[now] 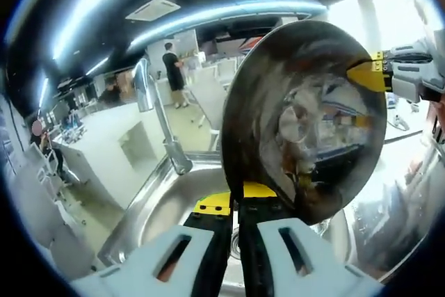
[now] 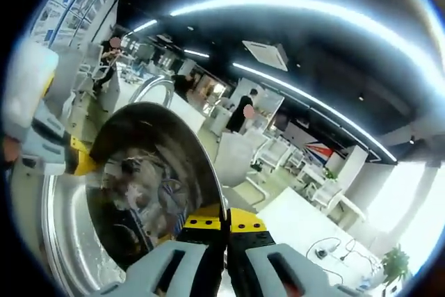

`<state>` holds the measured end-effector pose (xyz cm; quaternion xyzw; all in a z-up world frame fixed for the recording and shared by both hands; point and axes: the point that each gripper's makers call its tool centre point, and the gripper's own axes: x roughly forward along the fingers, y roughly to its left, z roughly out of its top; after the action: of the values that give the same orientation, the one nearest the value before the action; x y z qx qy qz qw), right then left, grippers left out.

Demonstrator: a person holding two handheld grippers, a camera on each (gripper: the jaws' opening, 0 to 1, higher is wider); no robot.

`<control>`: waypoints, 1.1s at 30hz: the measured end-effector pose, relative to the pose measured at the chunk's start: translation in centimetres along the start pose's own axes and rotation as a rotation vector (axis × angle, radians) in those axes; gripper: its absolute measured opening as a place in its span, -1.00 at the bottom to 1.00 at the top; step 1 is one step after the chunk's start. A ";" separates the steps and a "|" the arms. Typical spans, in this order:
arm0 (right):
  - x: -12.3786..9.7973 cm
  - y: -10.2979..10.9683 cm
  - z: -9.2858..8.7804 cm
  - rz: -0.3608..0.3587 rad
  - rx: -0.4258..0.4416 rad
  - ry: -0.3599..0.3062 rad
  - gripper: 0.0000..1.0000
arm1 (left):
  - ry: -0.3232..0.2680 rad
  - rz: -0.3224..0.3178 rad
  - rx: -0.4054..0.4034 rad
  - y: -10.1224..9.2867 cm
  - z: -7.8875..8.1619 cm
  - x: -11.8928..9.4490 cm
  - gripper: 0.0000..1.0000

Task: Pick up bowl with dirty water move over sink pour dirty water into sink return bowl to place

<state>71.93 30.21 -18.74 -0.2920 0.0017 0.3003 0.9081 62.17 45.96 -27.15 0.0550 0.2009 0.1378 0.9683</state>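
Left gripper (image 1: 236,203): jaws closed on the near rim of the bowl (image 1: 304,119). Right gripper (image 2: 227,224): jaws closed on the opposite rim of the same bowl (image 2: 149,172).

Bowl: steel, tipped steeply on edge, held above the sink (image 1: 163,203), just beside the faucet (image 1: 156,113).

Step in hand, judged: pouring. Keep both rims level with each other, hold the low lip over the sink basin, and tilt slowly so nothing splashes past the sink wall.

Unclear: remaining water hard to tell from reflections; drain and pour stream hidden behind the bowl; return spot out of sight.
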 end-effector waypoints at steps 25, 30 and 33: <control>-2.0 -1.8 4.1 -0.100 -0.055 -0.139 -1.00 | -0.151 0.050 -0.001 1.6 4.3 -0.8 -1.00; -2.3 -2.0 4.6 -0.107 -0.063 -0.152 -1.00 | -0.160 0.059 0.012 2.0 4.7 -0.5 -1.00; -2.6 -2.1 5.0 -0.111 -0.067 -0.163 -1.00 | -0.176 0.065 0.004 2.7 5.1 -0.7 -1.00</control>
<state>70.08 30.07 -13.06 -0.2966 -0.0983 0.2719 0.9102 62.98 48.06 -21.85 0.0755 0.1134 0.1631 0.9772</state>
